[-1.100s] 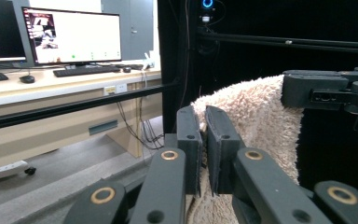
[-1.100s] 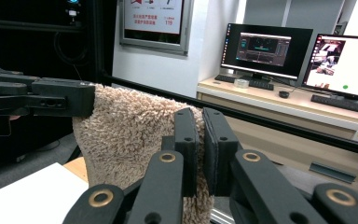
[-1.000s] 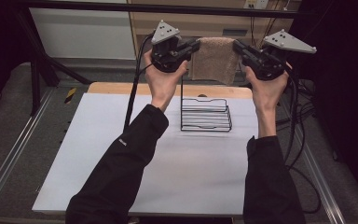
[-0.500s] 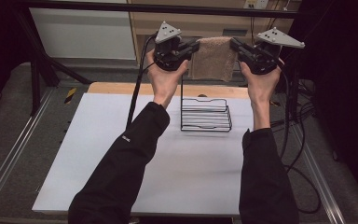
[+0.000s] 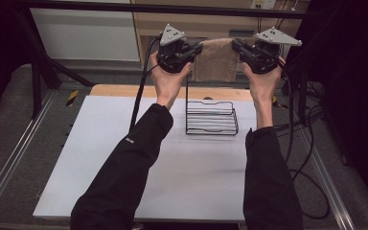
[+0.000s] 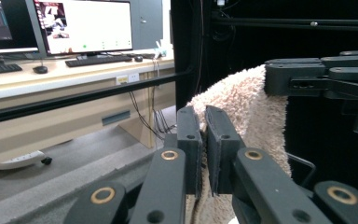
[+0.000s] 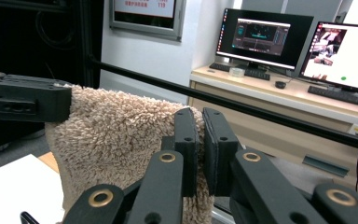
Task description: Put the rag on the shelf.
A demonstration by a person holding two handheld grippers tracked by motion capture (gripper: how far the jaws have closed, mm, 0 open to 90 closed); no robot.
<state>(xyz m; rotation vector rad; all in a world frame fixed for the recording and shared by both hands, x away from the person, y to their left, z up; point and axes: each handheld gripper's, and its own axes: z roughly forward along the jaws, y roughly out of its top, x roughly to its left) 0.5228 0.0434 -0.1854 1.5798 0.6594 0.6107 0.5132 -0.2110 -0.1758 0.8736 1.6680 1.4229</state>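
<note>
A fluffy tan towel (image 5: 215, 60) hangs in the air between two grippers, high above the white worktop (image 5: 124, 158). The left gripper (image 5: 199, 49) has its jaws squeezed tight on one top corner of the towel. The right gripper (image 5: 235, 44) has its jaws squeezed tight on the other top corner. The two sets of jaws point at each other, with the towel's top edge stretched flat from one to the other. The rest of the towel hangs down below the jaws like a little curtain. In the left gripper view, the left gripper (image 6: 204, 135) pinches the soft towel (image 6: 247, 107) in the thin gap between its jaws, and the right gripper (image 6: 279, 77) is across from it, just past the cloth. In the right gripper view, the right gripper (image 7: 200, 135) bites the towel (image 7: 116, 135) the same way, and the left gripper (image 7: 63, 100) holds the far corner. Below the jaws and the towel, a black wire rack (image 5: 211, 120) stands on the worktop. The towel is not touching the rack. A hand (image 5: 167, 81) holds the left gripper from below, and another hand (image 5: 263, 84) holds the right one.
</note>
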